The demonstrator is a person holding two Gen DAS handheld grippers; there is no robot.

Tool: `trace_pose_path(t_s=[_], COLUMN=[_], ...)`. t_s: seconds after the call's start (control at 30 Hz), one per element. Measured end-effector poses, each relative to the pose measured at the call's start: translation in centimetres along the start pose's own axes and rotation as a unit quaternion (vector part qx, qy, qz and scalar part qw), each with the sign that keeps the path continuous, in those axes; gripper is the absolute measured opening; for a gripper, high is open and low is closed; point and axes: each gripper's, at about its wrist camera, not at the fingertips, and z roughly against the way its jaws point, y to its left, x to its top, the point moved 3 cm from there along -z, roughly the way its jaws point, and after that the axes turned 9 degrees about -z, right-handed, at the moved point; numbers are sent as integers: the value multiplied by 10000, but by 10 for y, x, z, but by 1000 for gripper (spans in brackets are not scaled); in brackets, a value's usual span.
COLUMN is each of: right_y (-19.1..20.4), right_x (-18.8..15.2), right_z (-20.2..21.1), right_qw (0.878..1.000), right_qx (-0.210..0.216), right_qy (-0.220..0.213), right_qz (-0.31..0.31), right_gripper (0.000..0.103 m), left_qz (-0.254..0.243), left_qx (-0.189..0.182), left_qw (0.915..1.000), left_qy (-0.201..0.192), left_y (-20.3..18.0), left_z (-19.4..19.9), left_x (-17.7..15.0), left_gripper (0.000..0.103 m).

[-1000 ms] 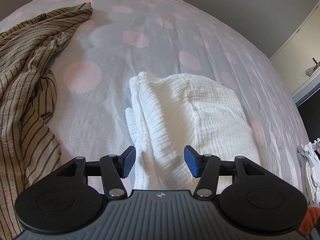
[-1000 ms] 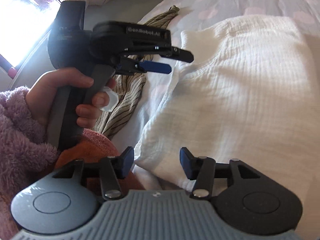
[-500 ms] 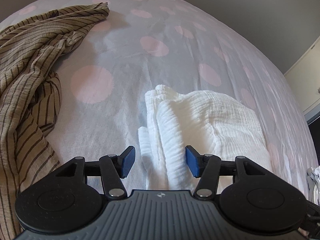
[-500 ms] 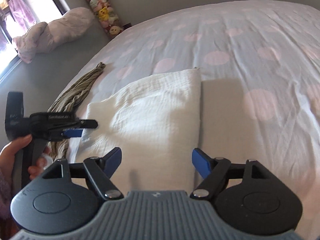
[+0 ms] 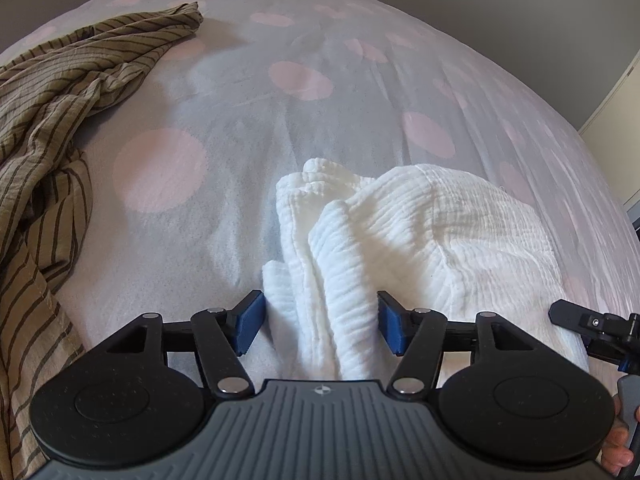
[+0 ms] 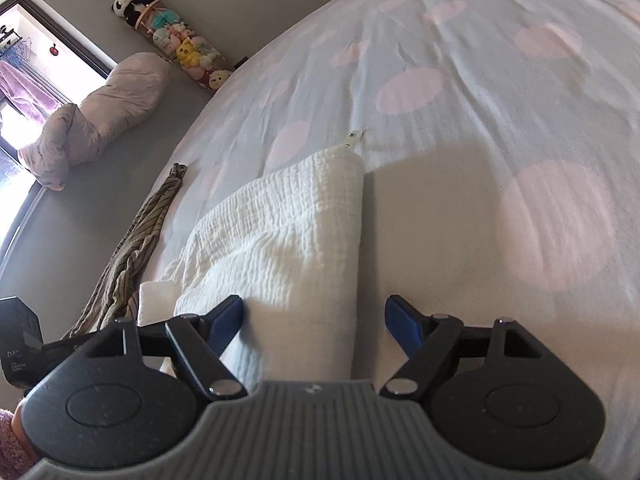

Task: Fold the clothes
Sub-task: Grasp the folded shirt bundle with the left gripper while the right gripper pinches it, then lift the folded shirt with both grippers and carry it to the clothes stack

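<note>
A home bedroom is showing here; a wide bed with a pale sheet dotted in pink circles (image 6: 460,128) is filling both views; a clear tube of small plush toys (image 6: 176,46) is leaning against the grey wall; a lilac rolled duvet (image 6: 100,116) is lying beside a bright window (image 6: 28,64).

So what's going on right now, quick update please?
Left gripper and right gripper both open, straddling opposite edges of the folded white cloth. Striped garment lies unfolded off to the left. Nothing in the way.
</note>
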Motion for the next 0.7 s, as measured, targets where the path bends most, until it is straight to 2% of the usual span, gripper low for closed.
trace_pose_path(t_s=[0.1,0.17,0.23,0.27,0.33,0.43,0.7], right_y=[-5,-13,-19,-21,-21,-15,18], right_x=[7,10,12,12,11,9,0], right_z=[-7,-11,-14,-16,-19,-15,40], right_qw=[9996,9988,9975,9967,9962,9967,9928], right_qx=[260,413,558,648,711,721,779], right_qy=[-2,-31,-2,31,31,-129,-866], right_qz=[-58,-252,-422,-489,-510,-339,270], right_gripper=[77,66,47,42,28,21,18], left_qz=[-34,-18,2,12,17,-92,-744], left_qx=[-42,-114,-209,-258,-326,-309,-336], left_qw=[9999,9998,9997,9995,9992,9989,9908], left_qy=[-89,-130,-162,-173,-221,-337,-1080], left_y=[-1,-1,-1,-2,-3,-7,-39], left_z=[-3,-4,-6,-6,-5,1,50], left_x=[4,5,6,6,7,8,11], left_gripper=[51,44,33,30,17,14,13])
